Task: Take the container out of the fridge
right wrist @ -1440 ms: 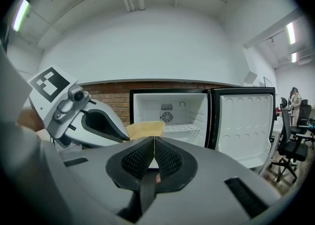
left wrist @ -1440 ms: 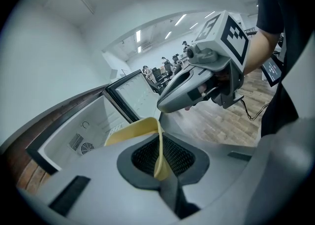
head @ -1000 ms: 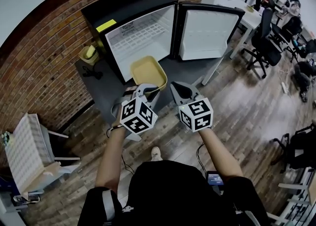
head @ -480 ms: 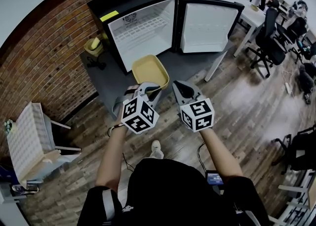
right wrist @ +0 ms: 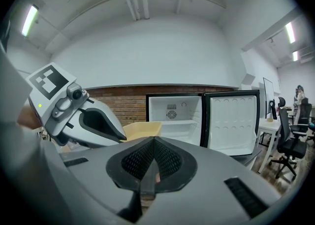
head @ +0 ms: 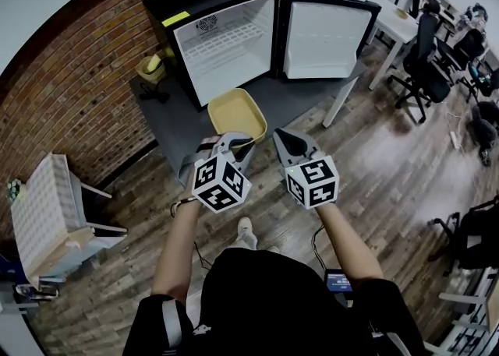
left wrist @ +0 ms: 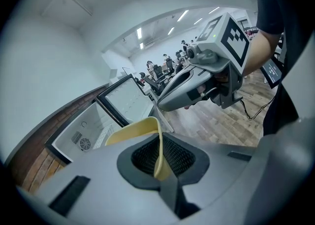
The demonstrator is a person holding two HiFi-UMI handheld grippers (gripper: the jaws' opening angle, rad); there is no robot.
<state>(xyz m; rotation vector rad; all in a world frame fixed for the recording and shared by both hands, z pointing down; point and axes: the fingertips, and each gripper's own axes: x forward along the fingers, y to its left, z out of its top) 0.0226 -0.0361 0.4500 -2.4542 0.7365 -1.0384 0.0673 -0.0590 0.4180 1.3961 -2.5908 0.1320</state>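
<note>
Left gripper [head: 242, 142], fingers clamped on the yellow container [head: 236, 111] rim, holds it outside the open fridge [head: 222, 43]; right gripper [head: 282, 138] fingers together, empty. Next, probably: set it down.

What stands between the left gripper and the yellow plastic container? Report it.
Nothing visible. The left gripper is shut on the rim of the yellow plastic container, which is held outside the black mini fridge.

Bright, even indoor light; fisheye views.
Slight glare from long white ceiling strip lights [right wrist: 30, 19]; open black fridge with white inside [head: 226, 43] is well lit; soft shadows on wood-plank floor [head: 390, 183]; corners vignetted black, edges bent, close foreground blurry.
</note>
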